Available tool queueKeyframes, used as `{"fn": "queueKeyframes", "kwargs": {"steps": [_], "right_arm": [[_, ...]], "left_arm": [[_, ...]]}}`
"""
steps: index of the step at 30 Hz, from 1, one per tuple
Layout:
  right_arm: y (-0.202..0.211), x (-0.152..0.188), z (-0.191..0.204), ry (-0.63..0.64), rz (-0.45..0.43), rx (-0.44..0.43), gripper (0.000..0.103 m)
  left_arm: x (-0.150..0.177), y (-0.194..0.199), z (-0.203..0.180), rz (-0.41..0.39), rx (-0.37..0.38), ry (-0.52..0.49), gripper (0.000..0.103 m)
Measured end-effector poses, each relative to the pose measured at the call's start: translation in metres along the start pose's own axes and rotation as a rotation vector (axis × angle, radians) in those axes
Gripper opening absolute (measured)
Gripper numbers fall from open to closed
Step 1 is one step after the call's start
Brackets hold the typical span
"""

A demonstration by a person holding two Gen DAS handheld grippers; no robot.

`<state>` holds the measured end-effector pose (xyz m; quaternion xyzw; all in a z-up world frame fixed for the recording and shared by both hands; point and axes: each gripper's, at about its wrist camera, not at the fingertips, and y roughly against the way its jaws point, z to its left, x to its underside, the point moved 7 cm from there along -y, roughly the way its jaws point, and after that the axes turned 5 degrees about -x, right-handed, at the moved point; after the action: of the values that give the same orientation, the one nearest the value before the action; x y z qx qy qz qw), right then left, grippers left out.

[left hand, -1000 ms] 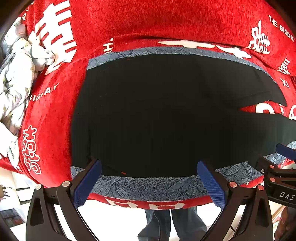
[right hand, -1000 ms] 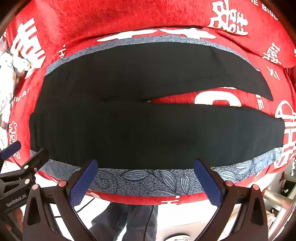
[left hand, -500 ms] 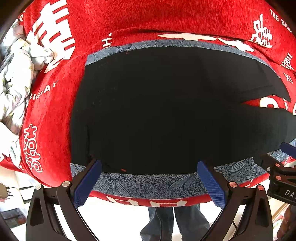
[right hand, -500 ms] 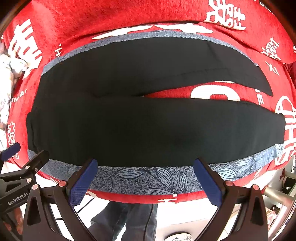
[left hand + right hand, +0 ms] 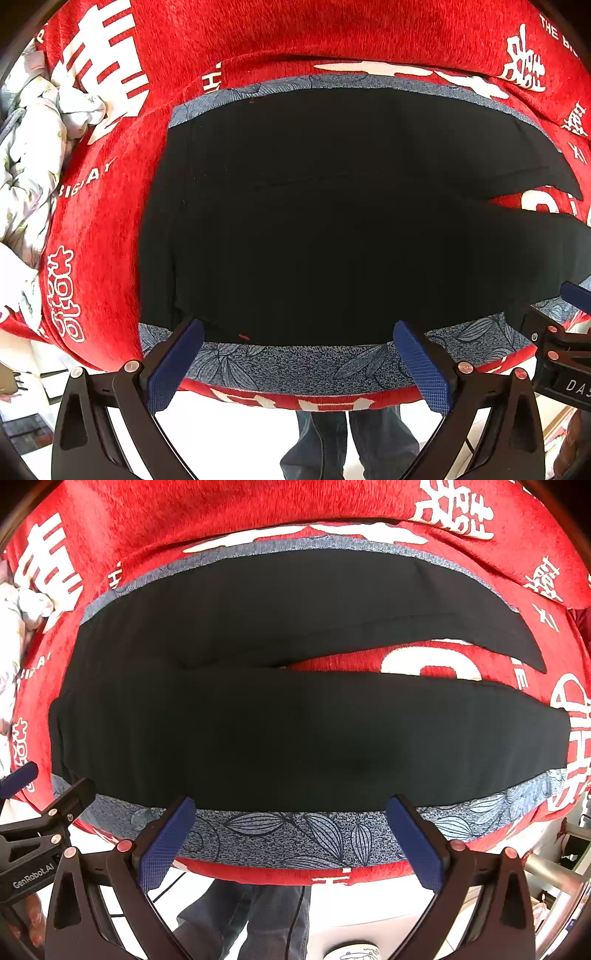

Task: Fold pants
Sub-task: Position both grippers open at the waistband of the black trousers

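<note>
Black pants lie flat on a blue-grey leaf-print mat over a red blanket. Waistband is at the left, both legs run right with a red gap between them. My left gripper hovers open over the near edge of the waist end, nothing between its blue fingers. My right gripper hovers open above the near leg's lower edge, also holding nothing. Each gripper shows at the side of the other's view.
The red blanket with white lettering covers the surface all around. A pale crumpled quilt lies at the left. A person's jeans-clad legs stand below the near edge. A white cup sits low in the right wrist view.
Both grippers have shifted slightly forward over the pants' near edge; the pants fill a bit more of each view. The pants have not moved and both grippers remain open.
</note>
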<state>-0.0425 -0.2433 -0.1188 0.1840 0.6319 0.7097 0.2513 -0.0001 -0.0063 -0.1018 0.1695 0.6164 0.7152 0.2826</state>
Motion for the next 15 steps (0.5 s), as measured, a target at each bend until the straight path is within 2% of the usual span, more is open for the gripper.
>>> {"fn": "queueKeyframes", "kwargs": {"steps": [15], "right_arm": [[-0.0033,0.0011,-0.0027,0.002,0.003,-0.004,0.103]], "left_arm": [[0.0045,-0.0011,-0.0029,0.002,0.000,0.006,0.103]]}}
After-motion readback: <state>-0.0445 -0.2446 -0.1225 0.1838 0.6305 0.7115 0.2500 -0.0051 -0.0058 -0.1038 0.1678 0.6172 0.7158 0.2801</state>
